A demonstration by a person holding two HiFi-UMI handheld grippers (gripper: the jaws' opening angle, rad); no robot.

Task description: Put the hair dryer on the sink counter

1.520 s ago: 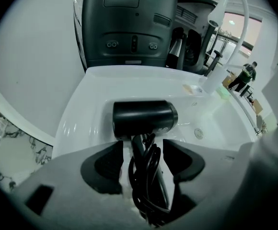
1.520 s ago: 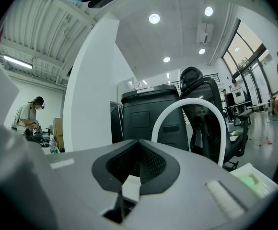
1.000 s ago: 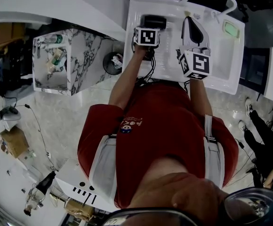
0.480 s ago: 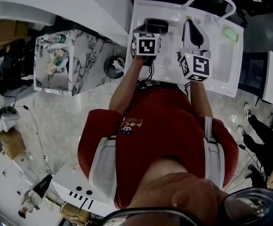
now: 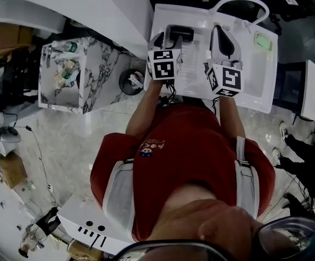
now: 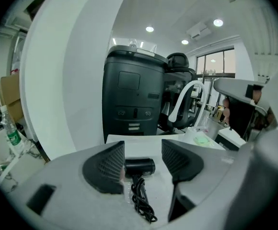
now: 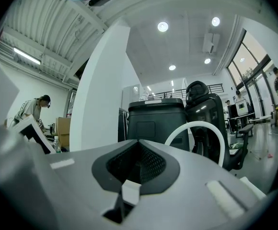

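One black hair dryer (image 6: pixel 140 166) lies on the white tabletop (image 5: pixel 158 15), with its one black cord (image 6: pixel 140 202) bunched on the side nearer the person. There are two tools. The left tool (image 6: pixel 143 147) is spread wide, its jaws having just closed a little. The dryer shows in the gap between them, and neither pad touches it. The right tool (image 7: pixel 138 145) is pressed together, holding nothing.
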